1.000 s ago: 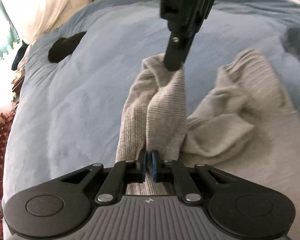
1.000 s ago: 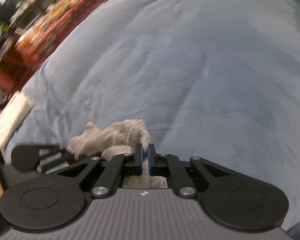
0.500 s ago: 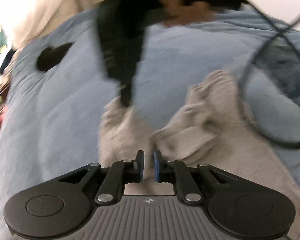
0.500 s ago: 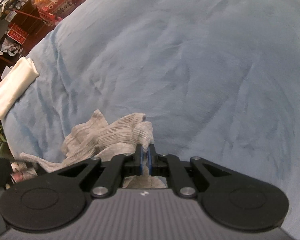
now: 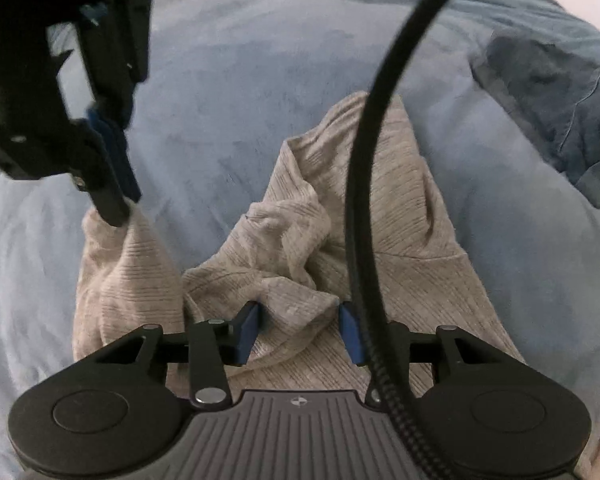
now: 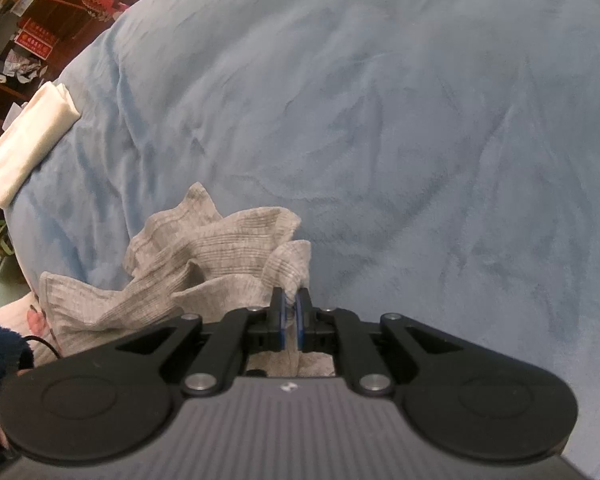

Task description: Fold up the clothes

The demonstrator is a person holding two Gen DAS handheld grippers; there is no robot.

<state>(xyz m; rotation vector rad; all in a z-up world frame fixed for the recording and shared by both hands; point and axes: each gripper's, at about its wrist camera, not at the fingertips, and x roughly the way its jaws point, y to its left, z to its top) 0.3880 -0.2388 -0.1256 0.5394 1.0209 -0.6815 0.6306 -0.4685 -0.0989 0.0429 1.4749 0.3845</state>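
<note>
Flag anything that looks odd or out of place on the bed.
The grey ribbed knit garment lies bunched and creased on the blue blanket, not flat. A black cable dangles across the left wrist view.

Dim, soft, bluish light; strong fisheye bending at edges; upper-left corner of left view motion-blurred.

Black left tool (image 5: pixel 298 330) with blue pads, silver screws, ribbed grey housing, braided black cable (image 5: pixel 364 184).
</note>
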